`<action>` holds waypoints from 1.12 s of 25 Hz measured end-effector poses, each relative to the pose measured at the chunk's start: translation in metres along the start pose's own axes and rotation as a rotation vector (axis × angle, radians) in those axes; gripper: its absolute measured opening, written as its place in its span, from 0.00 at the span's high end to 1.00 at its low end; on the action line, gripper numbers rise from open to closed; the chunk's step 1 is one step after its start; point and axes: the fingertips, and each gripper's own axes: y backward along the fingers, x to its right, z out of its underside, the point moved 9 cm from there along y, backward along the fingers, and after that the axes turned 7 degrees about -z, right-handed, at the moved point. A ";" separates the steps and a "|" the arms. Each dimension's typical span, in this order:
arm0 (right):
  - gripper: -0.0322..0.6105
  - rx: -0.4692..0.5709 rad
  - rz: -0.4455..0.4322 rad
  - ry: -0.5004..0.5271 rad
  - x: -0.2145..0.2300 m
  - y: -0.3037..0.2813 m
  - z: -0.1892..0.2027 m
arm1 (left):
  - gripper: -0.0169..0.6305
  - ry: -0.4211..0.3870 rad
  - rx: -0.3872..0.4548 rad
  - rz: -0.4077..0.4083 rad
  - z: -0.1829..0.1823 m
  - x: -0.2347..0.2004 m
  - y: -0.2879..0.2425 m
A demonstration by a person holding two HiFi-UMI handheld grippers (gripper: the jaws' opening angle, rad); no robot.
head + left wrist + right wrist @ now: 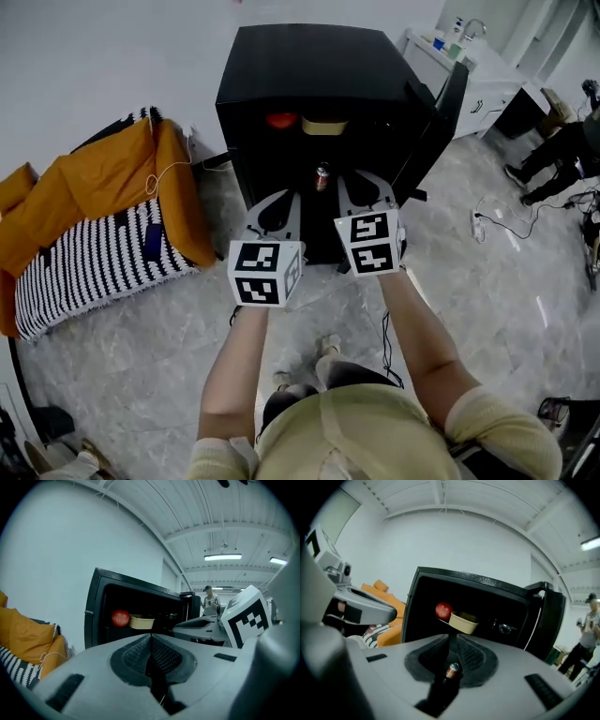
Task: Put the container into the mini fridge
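the container (324,125) sits in the open mini fridge (309,66) beside an apple (279,120). we hold the left hand-held gripper (281,199) and right hand-held gripper (361,183) pressed together, empty.

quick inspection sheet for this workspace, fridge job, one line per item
surface: grey marble floor; no table seen
job's things: black fridge, door open; beige container already on its upper shelf
clutter: red round thing beside the container; can lower in the fridge; orange and striped bedding on the floor at left
grippers: left gripper jaws together, empty; right gripper jaws together, empty
cables: white cable over the bedding; cords on the floor at right
surroundings: white counter; another person at right
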 end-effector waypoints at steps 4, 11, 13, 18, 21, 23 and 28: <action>0.85 0.019 0.012 -0.091 -0.011 0.024 0.008 | 0.94 0.022 -0.022 0.021 0.007 0.005 0.018; 0.87 0.040 0.020 -0.261 -0.026 0.059 0.026 | 0.94 0.045 -0.051 0.053 0.014 0.011 0.049; 0.87 0.056 -0.008 -0.335 -0.034 0.070 0.028 | 0.94 0.053 -0.052 0.051 0.017 0.012 0.058; 0.88 0.067 -0.019 -0.396 -0.057 0.089 0.033 | 0.94 0.064 -0.054 0.038 0.022 0.013 0.080; 0.89 0.066 -0.013 -0.416 -0.066 0.099 0.039 | 0.94 0.058 -0.056 0.025 0.025 0.013 0.093; 0.89 0.063 -0.004 -0.432 -0.071 0.107 0.043 | 0.94 0.059 -0.065 0.018 0.029 0.013 0.101; 0.90 0.058 0.015 -0.461 -0.078 0.123 0.049 | 0.94 0.076 -0.083 0.003 0.034 0.012 0.120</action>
